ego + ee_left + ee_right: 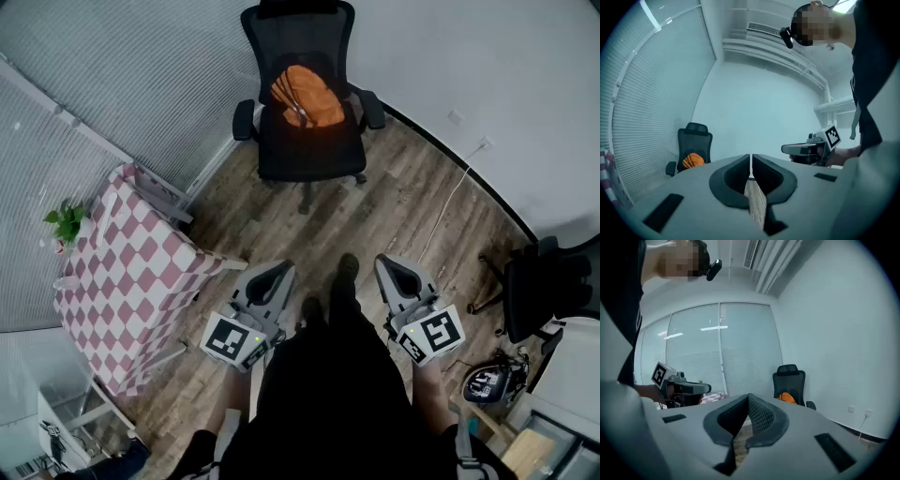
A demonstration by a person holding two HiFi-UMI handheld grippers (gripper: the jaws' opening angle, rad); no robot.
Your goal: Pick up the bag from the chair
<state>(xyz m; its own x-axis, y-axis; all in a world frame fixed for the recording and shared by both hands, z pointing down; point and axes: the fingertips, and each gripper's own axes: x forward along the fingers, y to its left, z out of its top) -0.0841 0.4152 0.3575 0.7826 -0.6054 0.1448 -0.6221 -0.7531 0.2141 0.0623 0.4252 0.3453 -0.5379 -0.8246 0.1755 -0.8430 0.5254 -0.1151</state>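
Note:
An orange bag (307,96) lies on the seat of a black office chair (309,150) at the far wall. The same bag (693,160) shows small in the left gripper view, and the bag (787,397) peeks out on the chair (789,381) in the right gripper view. My left gripper (278,273) and right gripper (391,270) are held low near the person's body, well short of the chair. Both are shut, tips touching, with nothing between them. The left gripper (751,156) and right gripper (748,395) each point toward the chair.
A table with a pink checked cloth (127,272) stands at the left, with a small plant (66,223) beside it. A second dark chair (548,286) and a helmet-like object (487,382) are at the right. A white cable (450,202) runs along the wooden floor.

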